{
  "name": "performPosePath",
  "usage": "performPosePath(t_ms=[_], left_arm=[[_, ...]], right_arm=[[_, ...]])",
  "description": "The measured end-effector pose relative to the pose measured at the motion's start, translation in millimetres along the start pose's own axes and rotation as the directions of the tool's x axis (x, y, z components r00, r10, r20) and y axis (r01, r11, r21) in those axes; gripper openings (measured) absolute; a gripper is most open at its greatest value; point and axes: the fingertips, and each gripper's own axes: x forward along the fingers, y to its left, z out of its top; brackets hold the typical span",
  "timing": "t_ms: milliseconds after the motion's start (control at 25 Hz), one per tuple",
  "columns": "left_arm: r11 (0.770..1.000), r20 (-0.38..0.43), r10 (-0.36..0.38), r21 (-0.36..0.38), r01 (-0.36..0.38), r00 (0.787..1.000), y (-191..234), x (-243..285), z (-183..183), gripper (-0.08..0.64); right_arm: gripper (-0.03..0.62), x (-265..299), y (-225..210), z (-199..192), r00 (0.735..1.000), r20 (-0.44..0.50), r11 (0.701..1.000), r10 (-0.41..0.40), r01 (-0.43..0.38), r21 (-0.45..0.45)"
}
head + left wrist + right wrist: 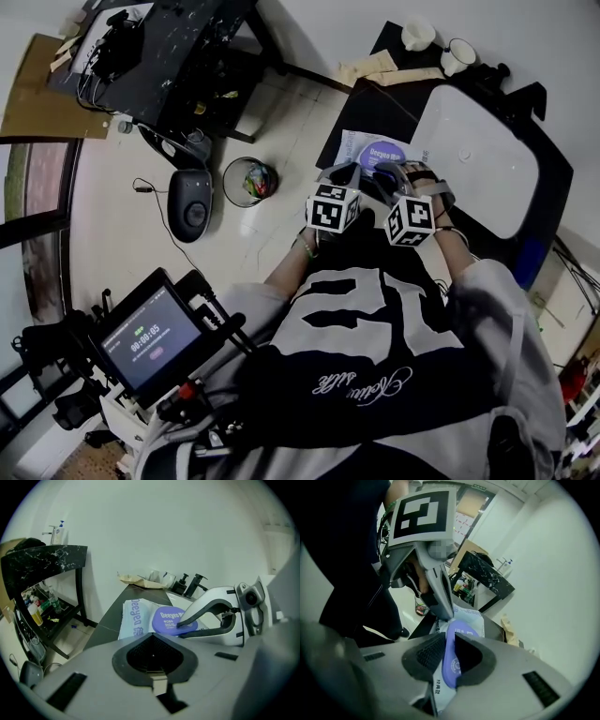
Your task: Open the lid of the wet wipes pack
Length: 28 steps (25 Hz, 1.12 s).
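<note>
The wet wipes pack (361, 148), white-blue with a round purple lid (382, 152), lies on the dark counter (361, 103). In the left gripper view the right gripper's two jaws clamp the near edge of the lid (168, 618), one jaw above and one below. The right gripper view shows the lid (452, 658) held edge-on between the pads of my right gripper (449, 660). My left gripper (153, 654) is shut with nothing in it. Its tip (444, 611) presses on the pack (471, 617) just beside the lid. How far the lid is raised is unclear.
A white basin (478, 159) sits in the counter right of the pack, with black pump bottles (192, 584) and cups (417, 36) behind it. On the floor to the left are a small bin (248, 180), a black marbled table (178, 47) and a screen rig (150, 342).
</note>
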Motion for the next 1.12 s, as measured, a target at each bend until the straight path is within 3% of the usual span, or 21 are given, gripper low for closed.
performPosePath(t_ms=[160,280,600,800,1120], left_arm=[[1.0,-0.005,-0.006,0.028,0.006,1.0,-1,4,0,-0.002],[0.999,-0.005,0.0,0.042,0.001,1.0,-1,5,0,-0.002],[0.998,-0.001,0.001,0.061,-0.001,1.0,-1,4,-2,-0.002],[0.999,-0.008,-0.004,0.053,0.005,1.0,0,4,-2,-0.002],[0.999,-0.007,-0.008,0.051,0.008,1.0,1,6,-2,-0.002]], right_arm=[[0.055,-3,-5,-2,0.999,0.03,0.994,0.027,-0.03,0.102],[0.048,-7,-9,1,0.997,0.064,0.991,0.034,-0.042,0.128],[0.038,-33,-61,22,0.972,0.207,0.95,-0.107,0.038,0.31],[0.034,-35,-97,17,0.96,0.201,0.929,-0.193,0.113,0.353],[0.008,-6,-139,-11,0.958,0.129,0.861,-0.257,0.166,0.48]])
